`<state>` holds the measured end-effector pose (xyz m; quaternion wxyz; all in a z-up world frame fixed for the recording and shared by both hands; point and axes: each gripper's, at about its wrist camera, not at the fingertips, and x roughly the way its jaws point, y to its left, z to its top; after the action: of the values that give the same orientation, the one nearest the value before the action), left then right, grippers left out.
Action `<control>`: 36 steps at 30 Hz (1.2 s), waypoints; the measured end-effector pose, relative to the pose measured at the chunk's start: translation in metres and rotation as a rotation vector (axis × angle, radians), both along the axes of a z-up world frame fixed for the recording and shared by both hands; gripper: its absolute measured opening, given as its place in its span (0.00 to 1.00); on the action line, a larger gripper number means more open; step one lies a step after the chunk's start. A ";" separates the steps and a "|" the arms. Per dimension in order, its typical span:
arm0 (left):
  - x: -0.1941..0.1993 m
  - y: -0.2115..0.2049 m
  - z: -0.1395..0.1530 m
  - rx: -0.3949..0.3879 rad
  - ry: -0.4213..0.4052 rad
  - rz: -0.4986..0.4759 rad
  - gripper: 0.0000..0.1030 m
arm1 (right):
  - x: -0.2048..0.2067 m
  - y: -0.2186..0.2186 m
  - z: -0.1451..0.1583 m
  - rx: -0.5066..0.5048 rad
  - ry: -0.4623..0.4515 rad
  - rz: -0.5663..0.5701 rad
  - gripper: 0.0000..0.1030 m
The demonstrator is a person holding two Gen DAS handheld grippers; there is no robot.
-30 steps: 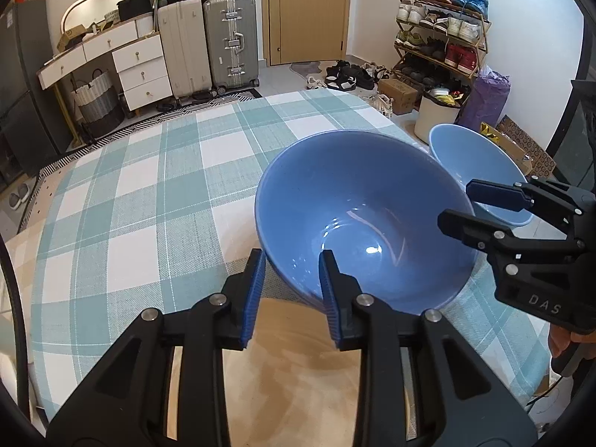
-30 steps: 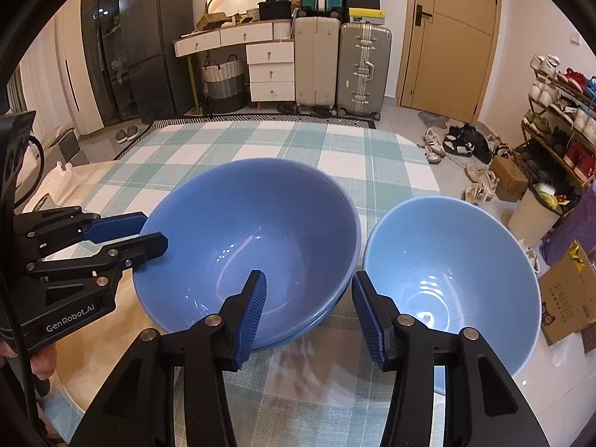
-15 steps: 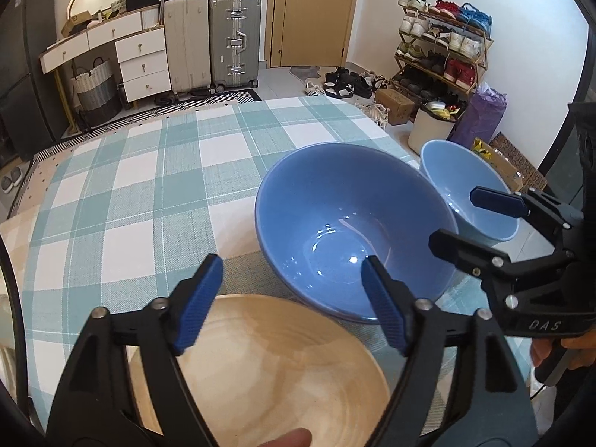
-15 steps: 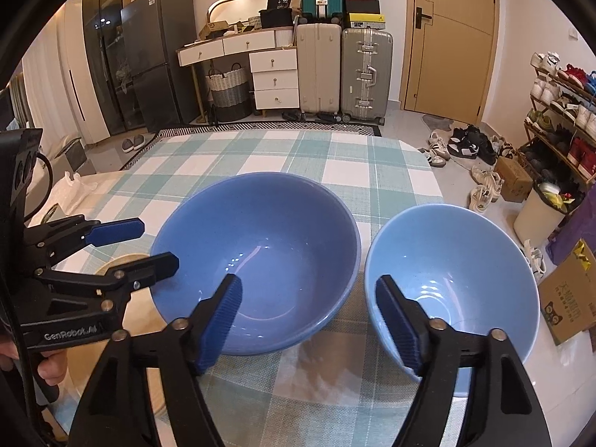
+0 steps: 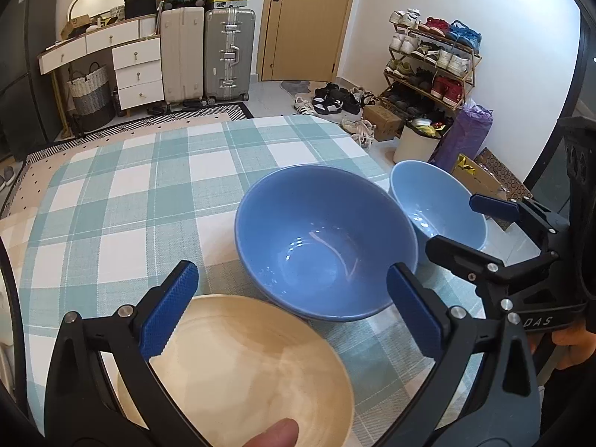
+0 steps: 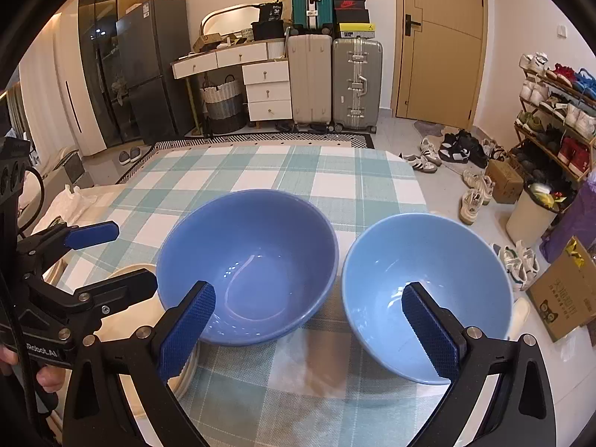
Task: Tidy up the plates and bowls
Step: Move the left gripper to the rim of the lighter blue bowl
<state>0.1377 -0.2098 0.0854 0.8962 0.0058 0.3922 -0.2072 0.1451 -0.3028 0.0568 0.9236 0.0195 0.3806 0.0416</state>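
Left gripper (image 5: 290, 305) fingers wide apart, holding nothing, above the near rim of the dark bowl (image 5: 326, 240). Right gripper (image 6: 309, 329) fingers also spread wide and empty, over the gap between the dark bowl and the light bowl (image 6: 428, 290). Light bowl sits just right of the dark bowl, wooden plate (image 5: 238, 368) just left-near of it, all on the checked desk (image 5: 123, 201).
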 end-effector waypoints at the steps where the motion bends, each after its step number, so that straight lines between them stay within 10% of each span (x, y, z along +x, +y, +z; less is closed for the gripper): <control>1: -0.002 -0.002 0.002 -0.006 0.000 -0.001 0.98 | -0.003 -0.001 0.002 -0.001 -0.005 0.001 0.99; 36: -0.043 -0.123 0.013 -0.042 0.033 -0.212 0.92 | -0.061 -0.107 0.040 0.016 -0.067 -0.131 0.99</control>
<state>0.0946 -0.3327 0.0983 0.8625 0.0253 0.3998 -0.3092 0.0843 -0.4103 0.0969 0.9363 0.0505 0.3472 -0.0155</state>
